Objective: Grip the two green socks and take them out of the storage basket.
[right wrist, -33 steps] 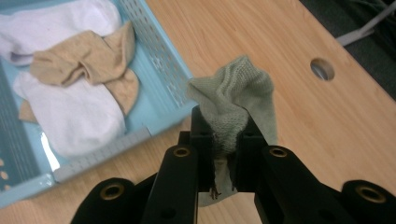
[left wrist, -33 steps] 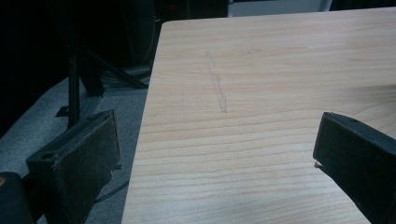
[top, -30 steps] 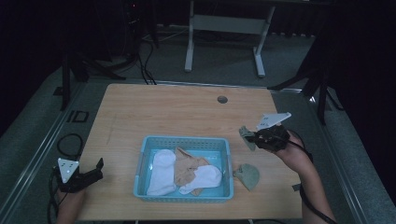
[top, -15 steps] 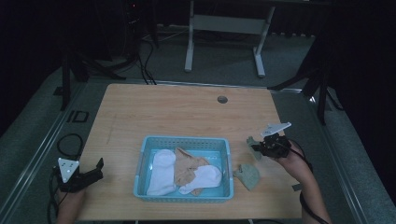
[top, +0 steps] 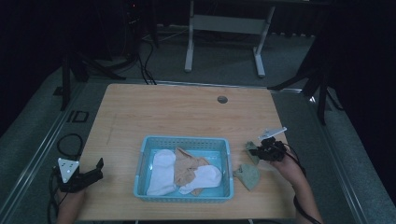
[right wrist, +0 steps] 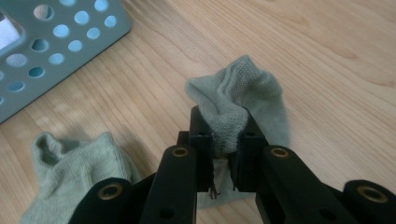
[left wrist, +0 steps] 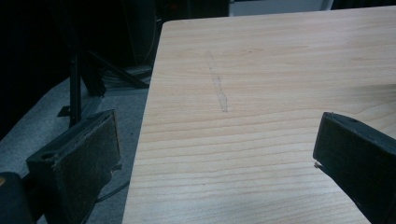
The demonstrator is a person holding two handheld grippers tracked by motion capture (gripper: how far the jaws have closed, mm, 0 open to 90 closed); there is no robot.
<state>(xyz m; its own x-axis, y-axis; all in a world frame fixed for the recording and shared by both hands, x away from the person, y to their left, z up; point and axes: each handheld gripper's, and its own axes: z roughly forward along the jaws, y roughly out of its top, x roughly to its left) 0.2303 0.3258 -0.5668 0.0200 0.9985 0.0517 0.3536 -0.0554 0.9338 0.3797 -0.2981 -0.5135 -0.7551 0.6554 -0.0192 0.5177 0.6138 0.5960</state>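
My right gripper [top: 259, 150] [right wrist: 223, 135] is shut on a grey-green sock [right wrist: 238, 95] [top: 251, 150], whose far end rests on the wood just right of the blue basket [top: 141, 158] [right wrist: 56, 42]. A second grey-green sock [top: 248, 175] [right wrist: 70, 163] lies flat on the table nearer the front edge, to the left in the right gripper view. White socks [top: 161, 170] and a tan one [top: 187, 168] fill the basket. My left gripper [top: 95, 170] [left wrist: 215, 154] stands open at the table's front left corner, nothing between its pads [left wrist: 81, 158].
The wooden table [top: 187, 116] [left wrist: 261, 70] has a round cable hole [top: 222, 99] near its far edge. A white desk frame [top: 224, 23] stands on the floor beyond. Dark stands and cables flank the table on both sides.
My right gripper has come down and toward the front with the grey-green sock, from above the table's right side to beside the basket. The left gripper has stayed put.
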